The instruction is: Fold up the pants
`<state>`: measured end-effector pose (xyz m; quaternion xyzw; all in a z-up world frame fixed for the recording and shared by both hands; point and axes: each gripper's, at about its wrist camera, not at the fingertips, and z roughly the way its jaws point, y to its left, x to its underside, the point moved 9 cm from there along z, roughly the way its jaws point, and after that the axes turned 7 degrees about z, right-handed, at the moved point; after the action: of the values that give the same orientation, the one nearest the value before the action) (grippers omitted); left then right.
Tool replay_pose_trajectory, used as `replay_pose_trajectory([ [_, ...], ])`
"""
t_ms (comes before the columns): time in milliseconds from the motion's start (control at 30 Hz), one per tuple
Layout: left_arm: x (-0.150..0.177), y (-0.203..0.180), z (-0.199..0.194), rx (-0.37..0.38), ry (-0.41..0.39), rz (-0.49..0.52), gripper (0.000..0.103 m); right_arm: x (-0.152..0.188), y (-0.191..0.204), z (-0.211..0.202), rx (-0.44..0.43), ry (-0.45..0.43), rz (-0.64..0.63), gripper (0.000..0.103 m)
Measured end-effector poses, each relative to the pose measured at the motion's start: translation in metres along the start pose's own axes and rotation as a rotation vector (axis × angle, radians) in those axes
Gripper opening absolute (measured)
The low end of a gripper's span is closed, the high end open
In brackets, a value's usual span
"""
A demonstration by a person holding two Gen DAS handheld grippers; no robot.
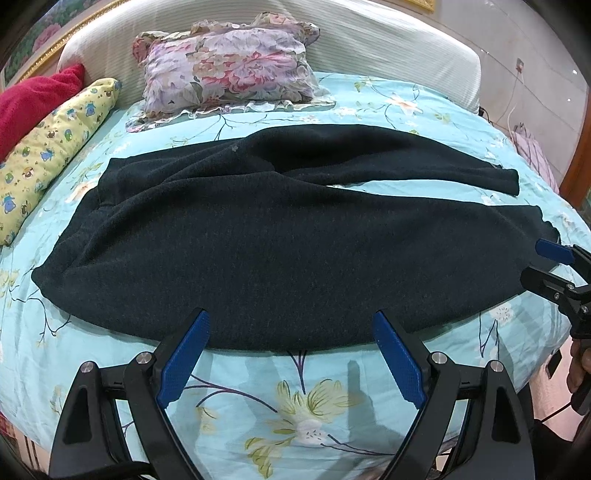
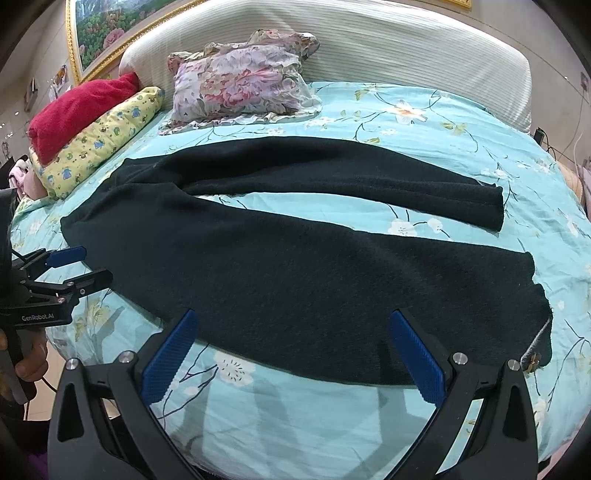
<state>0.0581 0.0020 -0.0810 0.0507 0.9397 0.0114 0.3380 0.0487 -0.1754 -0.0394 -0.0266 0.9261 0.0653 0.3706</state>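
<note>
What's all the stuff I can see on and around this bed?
pants: one, dark, spread flat across the bed, legs apart
bedsheet: one, turquoise floral, under the pants
floral pillow: one, purple-pink, by the headboard
yellow pillow: one, cartoon print, far left
red blanket: one, atop the yellow pillow
headboard: one, white ribbed
framed painting: one, gold frame, wall
left tool: blue pads, open, near pants edge
right tool: blue pads, open, near pants edge

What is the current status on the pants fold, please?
Left gripper and right gripper open, empty. Pants spread flat, unfolded. Nothing in the way.
</note>
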Motion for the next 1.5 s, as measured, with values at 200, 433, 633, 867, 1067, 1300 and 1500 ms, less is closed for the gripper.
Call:
replay_pose_trajectory([
  [200,0.001,0.0,0.001,0.007,0.007,-0.005,0.09,0.002,0.001,0.001,-0.001,0.008,0.005,0.103],
  [433,0.001,-0.001,0.002,0.012,0.008,-0.005,0.091,0.001,0.003,0.0,-0.004,0.004,0.005,0.103],
  [633,0.001,-0.003,0.003,0.017,0.01,-0.005,0.091,0.002,0.003,0.0,-0.003,0.006,0.004,0.103],
  [867,0.001,-0.005,0.003,0.024,0.01,-0.001,0.091,0.002,0.004,0.0,-0.004,0.006,0.005,0.103],
  [1067,0.002,-0.004,0.005,0.031,0.015,-0.001,0.091,0.002,0.004,0.0,-0.004,0.007,0.005,0.103],
  [1300,0.0,-0.003,0.006,0.034,0.019,0.008,0.091,0.003,0.005,0.0,-0.016,0.012,0.013,0.103],
  [1500,-0.009,-0.003,0.01,0.038,0.018,0.022,0.091,0.0,0.001,-0.001,-0.023,0.019,0.029,0.103],
])
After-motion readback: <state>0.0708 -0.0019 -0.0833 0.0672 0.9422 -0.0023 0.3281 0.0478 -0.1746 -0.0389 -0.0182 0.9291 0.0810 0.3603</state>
